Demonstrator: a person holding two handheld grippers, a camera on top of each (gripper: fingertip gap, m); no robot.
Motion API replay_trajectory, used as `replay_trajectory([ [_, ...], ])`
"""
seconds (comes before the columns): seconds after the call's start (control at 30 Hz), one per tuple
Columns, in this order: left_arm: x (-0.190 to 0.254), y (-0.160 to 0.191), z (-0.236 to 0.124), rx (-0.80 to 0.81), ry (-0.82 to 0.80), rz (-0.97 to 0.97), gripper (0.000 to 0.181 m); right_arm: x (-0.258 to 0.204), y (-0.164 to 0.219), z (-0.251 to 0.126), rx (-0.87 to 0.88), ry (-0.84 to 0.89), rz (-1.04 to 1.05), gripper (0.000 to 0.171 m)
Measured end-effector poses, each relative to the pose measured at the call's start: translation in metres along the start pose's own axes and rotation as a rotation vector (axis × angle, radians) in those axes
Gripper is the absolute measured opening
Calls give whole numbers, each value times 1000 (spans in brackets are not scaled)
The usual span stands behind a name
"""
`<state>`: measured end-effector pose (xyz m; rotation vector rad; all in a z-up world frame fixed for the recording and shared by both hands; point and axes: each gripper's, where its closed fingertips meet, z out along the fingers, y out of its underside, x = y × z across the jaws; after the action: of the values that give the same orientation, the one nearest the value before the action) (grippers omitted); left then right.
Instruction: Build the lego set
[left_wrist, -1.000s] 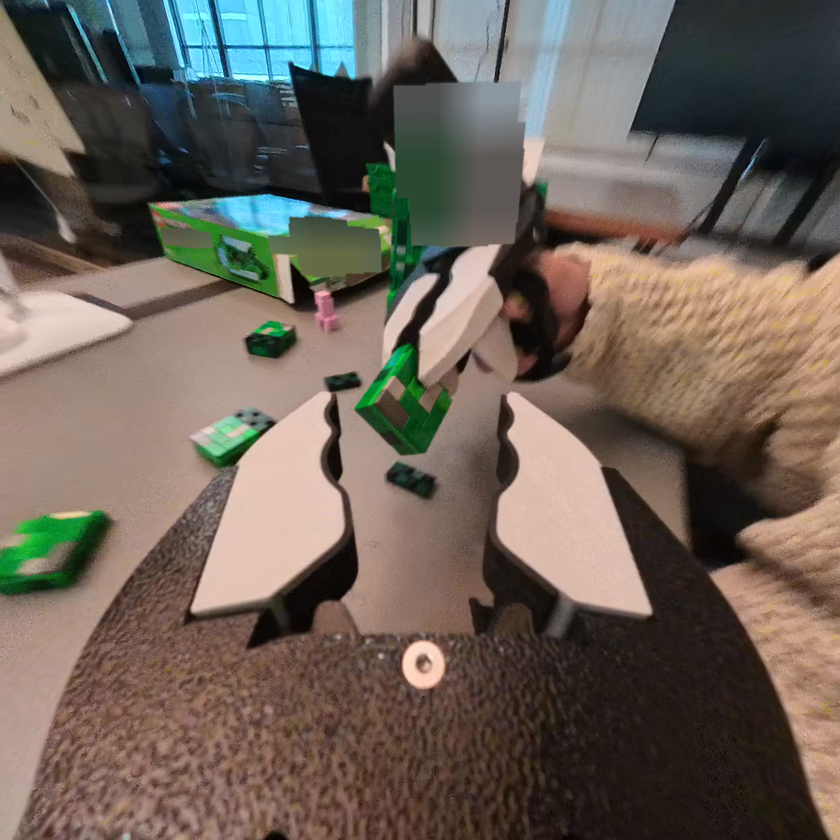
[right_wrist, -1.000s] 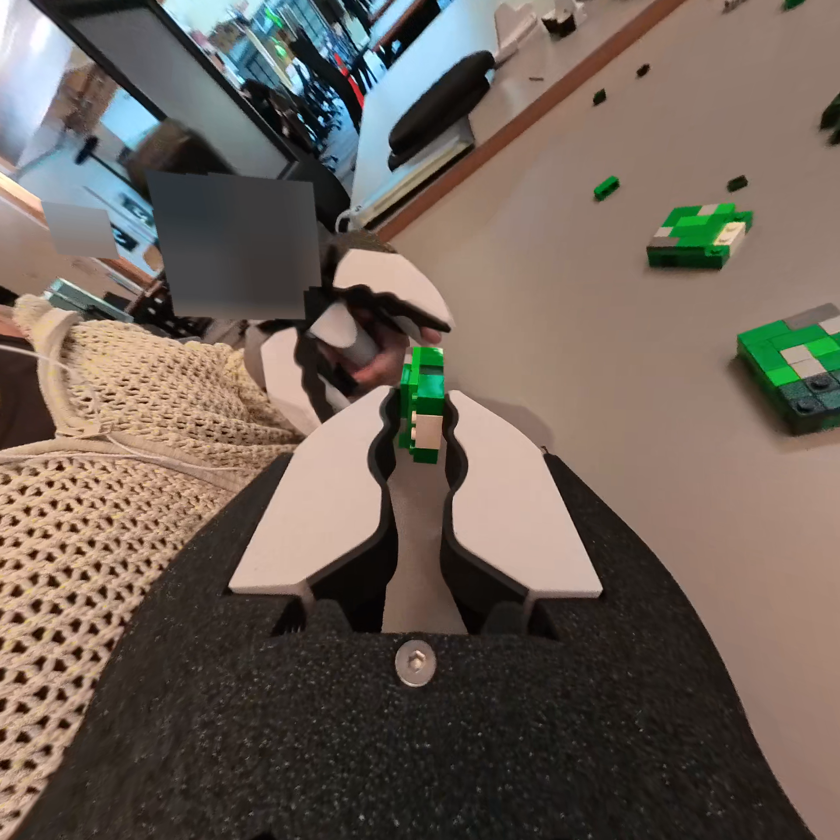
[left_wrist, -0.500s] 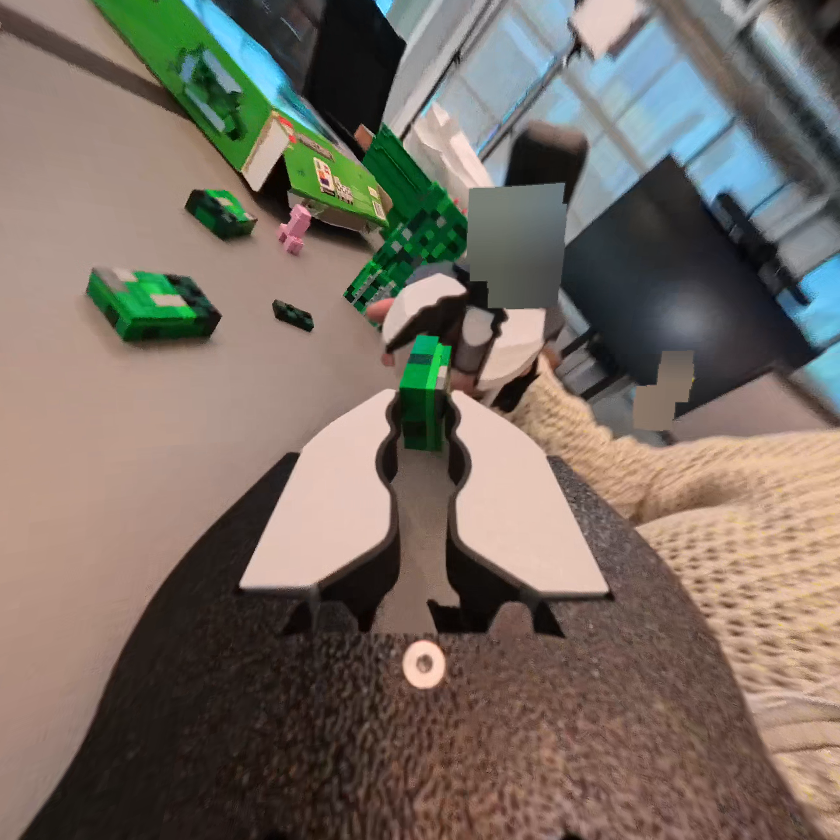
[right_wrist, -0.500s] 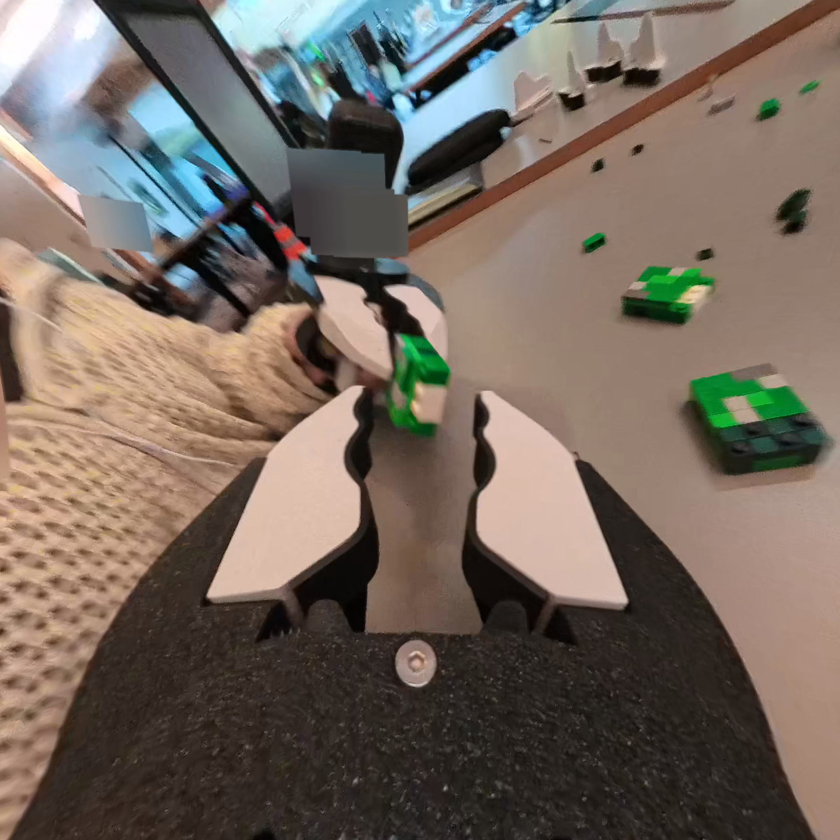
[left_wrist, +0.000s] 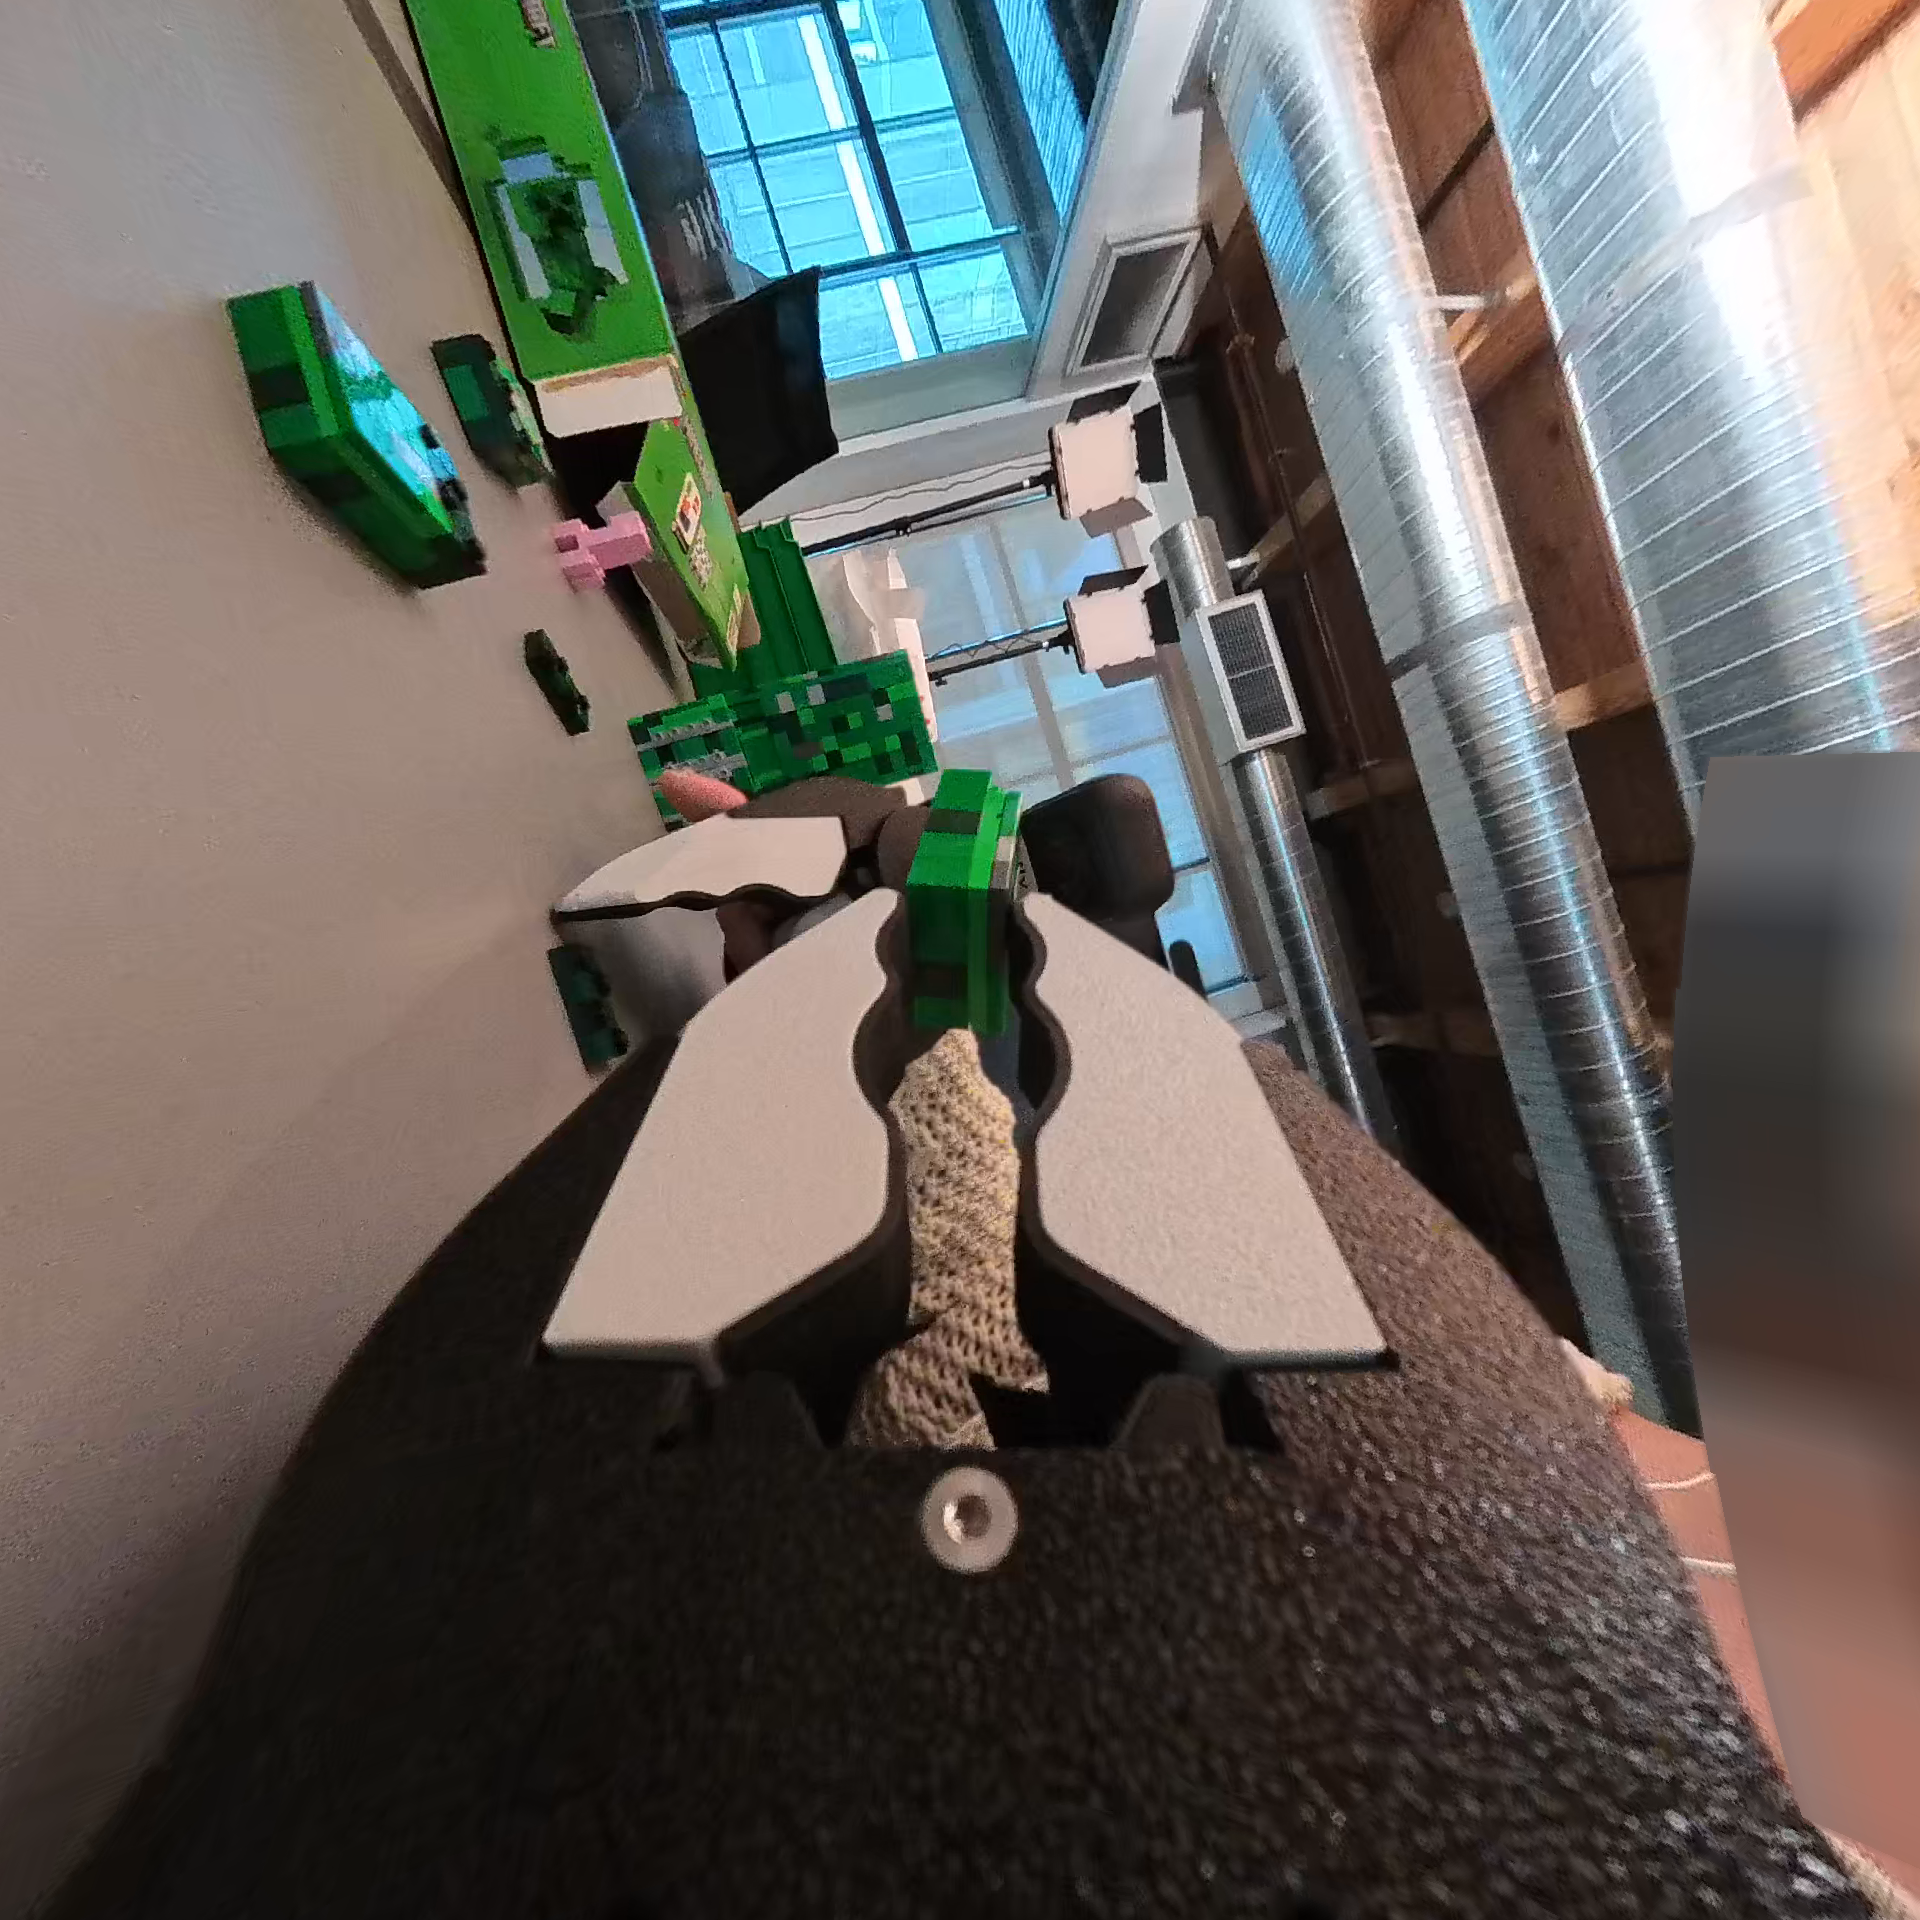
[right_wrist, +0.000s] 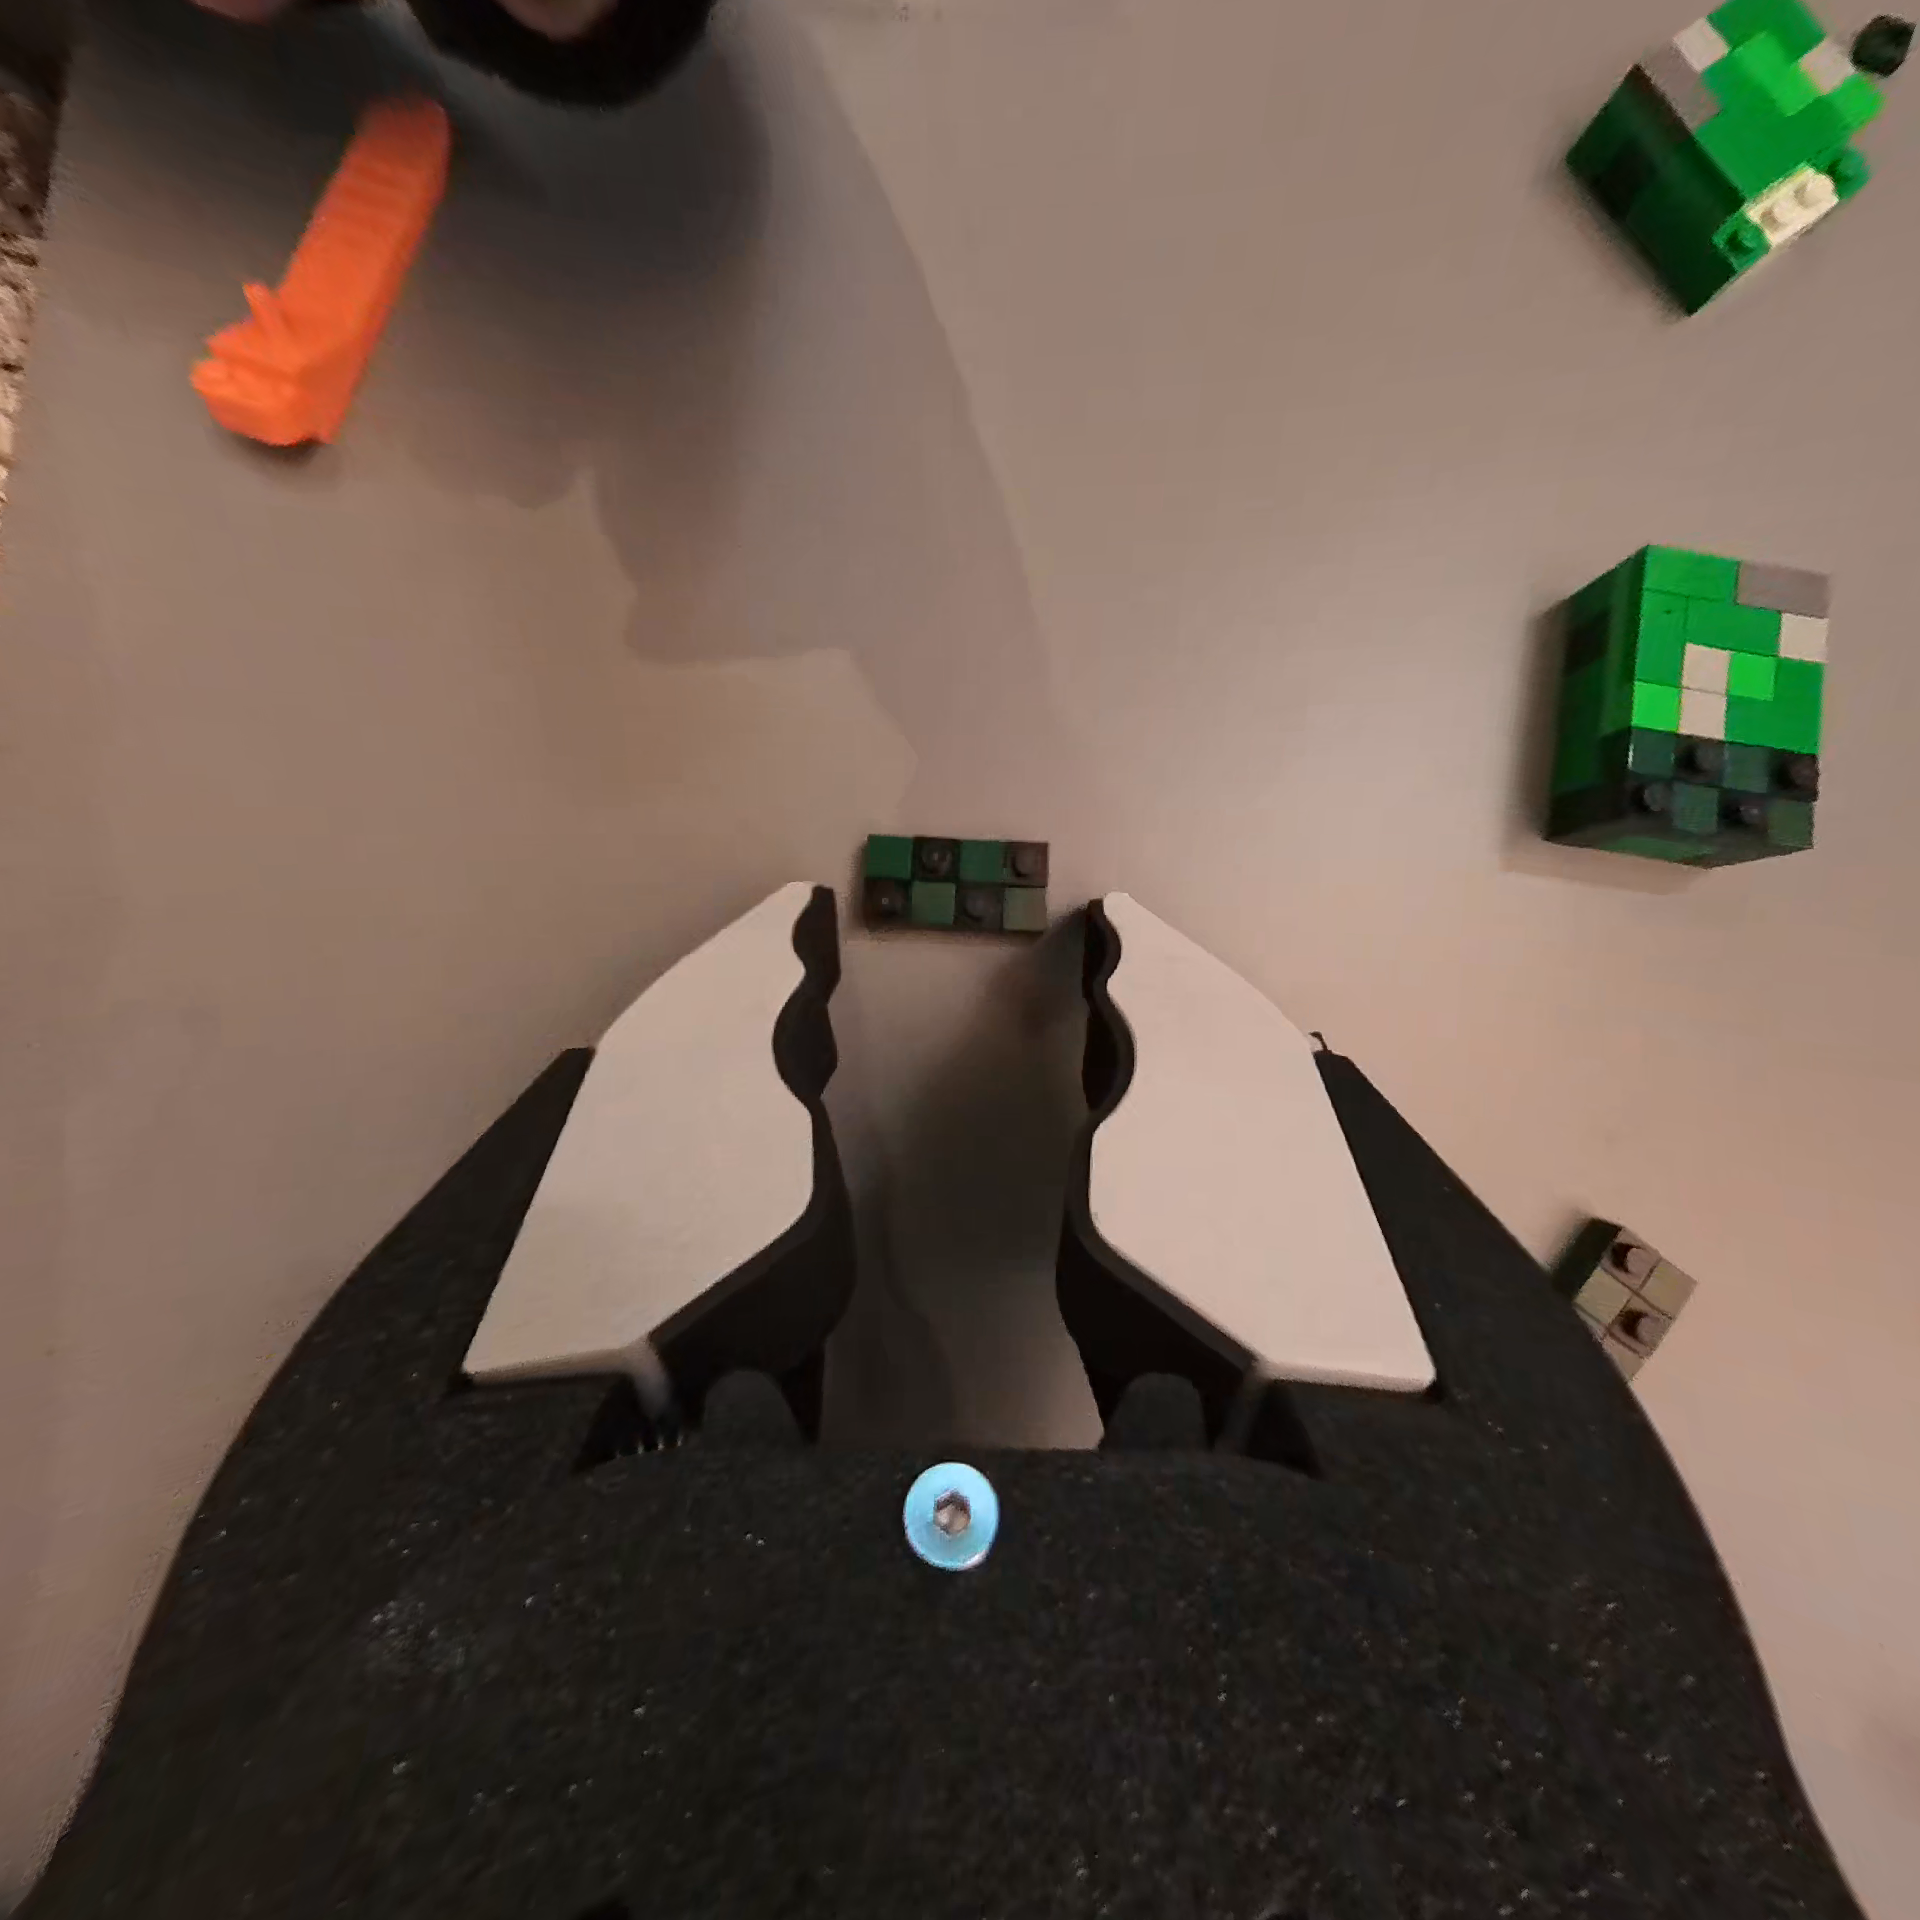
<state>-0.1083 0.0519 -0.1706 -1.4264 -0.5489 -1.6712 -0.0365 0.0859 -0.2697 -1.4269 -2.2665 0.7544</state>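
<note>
So the left hand-held gripper is clenched on a small green brick assembly with dark green and grey patches, held up in the air well off the grey table, and the whole tool is rolled way over on its side. The right hand-held gripper is released, fingers spread, pointing down at a small flat dark green studded plate lying on the table right at its fingertips.

What I'd worry about:

- That plate is thin and lies flat, so if the right fingers close a bit high they'll probably just skate over it or flick it across the table.
- It sits slightly past the tips, so closing now likely catches only the near edge and tips it.
- The left grip is only on the lower part of the assembly. With the tool tilted like that, any push when mating parts could twist it loose.

The green cube-shaped brick block off to the right, another green brick chunk at far right and the orange brick separator tool at far left are well clear.
</note>
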Motion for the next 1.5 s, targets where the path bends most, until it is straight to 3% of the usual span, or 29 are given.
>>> replay_trajectory([
  [0.3, -9, 0, -2, 16, -20, -69, 17, 5, -6, -2, 15, 15, -25, 33],
  [0.57, -22, 10, 2, -23, -53, -104, 17, 13, -77, -56, 131, 15, -152, 33],
  [0.9, -26, 21, 6, -69, -34, -125, 17, -1, -86, -49, -133, -104, -377, 33],
  [1.5, -22, 23, 7, -87, -8, -111, 17, -2, -83, -44, -320, -156, -467, 33],
])
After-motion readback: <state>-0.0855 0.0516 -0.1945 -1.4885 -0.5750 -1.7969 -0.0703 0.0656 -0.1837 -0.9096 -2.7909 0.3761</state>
